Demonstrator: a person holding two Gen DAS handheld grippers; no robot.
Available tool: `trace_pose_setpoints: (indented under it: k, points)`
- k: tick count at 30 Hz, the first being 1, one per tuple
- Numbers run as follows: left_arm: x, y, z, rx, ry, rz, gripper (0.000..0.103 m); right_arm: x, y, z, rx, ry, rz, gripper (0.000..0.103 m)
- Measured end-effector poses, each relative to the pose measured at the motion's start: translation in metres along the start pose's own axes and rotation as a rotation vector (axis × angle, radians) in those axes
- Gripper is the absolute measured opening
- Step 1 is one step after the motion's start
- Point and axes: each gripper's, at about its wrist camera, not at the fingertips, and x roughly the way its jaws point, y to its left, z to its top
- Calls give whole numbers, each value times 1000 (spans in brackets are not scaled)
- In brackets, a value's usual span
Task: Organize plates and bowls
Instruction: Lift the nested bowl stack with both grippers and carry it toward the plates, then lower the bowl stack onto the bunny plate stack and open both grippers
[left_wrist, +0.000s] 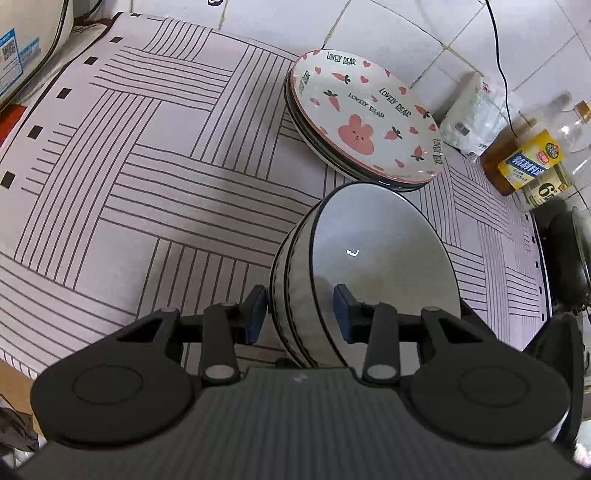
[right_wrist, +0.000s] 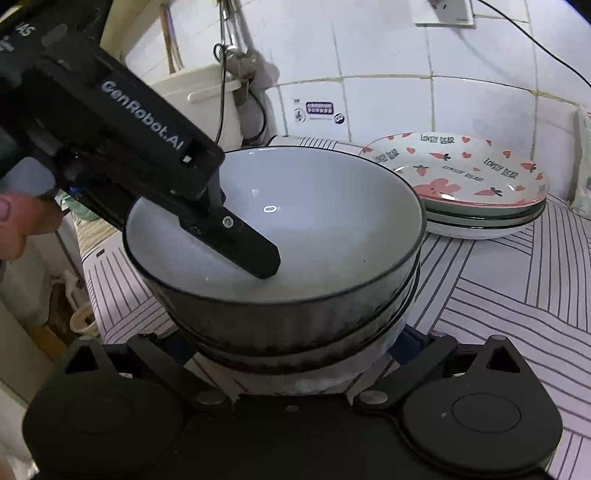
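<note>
Left gripper (left_wrist: 300, 312): jaws part-open, straddling the near wall of the stacked bowls (left_wrist: 365, 273); one blue-padded finger (left_wrist: 258, 310) outside the wall, the other (left_wrist: 343, 314) inside the top bowl. Neither pad plainly presses the wall, so I cannot tell whether it grips.
Right gripper (right_wrist: 295, 354): set low at the foot of the bowl stack (right_wrist: 295, 266), jaws spread wide to either side of the base; fingertips are hidden behind the bowls, so contact cannot be told.
Bowls: nested stack, white inside, dark rims, standing on the striped cloth (left_wrist: 147, 184); mouths open upward, stack axis roughly upright.
Right view only: the left gripper (right_wrist: 236, 236) seen from outside, slanting down from upper left, its finger (right_wrist: 255, 254) lying against the top bowl's inner wall; the holder's fingers (right_wrist: 22, 218) at the left edge; the bowls' ribbed outer sides.
Left view only: oil bottles (left_wrist: 528, 162), a white packet (left_wrist: 472, 118) and a dark pan (left_wrist: 569, 258) along the right side.
Plates (left_wrist: 365, 118): a flat stack just beyond the bowls, near but apart, topped by a pink rabbit-and-carrot plate (right_wrist: 469, 170) facing up.
Wall (right_wrist: 406, 55): white tile behind the plates.
</note>
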Motion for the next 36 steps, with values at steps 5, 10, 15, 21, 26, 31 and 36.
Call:
trace_pose_setpoints:
  k: [5, 10, 15, 21, 26, 31, 36]
  points:
    - [-10, -8, -1, 22, -10, 20, 38, -5, 2, 2, -35, 15, 16, 102]
    - [-20, -8, 14, 24, -20, -23, 38, -13, 2, 7, -74, -20, -9, 102]
    - [-38, -21, 40, 45, -53, -40, 38, -26, -6, 31, -75, -81, -16, 102]
    - [-49, -43, 86, 111, -76, -50, 38, -36, -22, 68, -99, -135, -40, 102]
    - [-36, -60, 118, 162, -86, -54, 38, -34, -43, 93, -84, -167, -85, 102]
    - [-10, -71, 143, 204, -51, -52, 39, -23, -65, 104, -78, -163, -128, 102]
    - [18, -72, 159, 208, 2, -48, 39, -7, -83, 103, -57, -131, -151, 102]
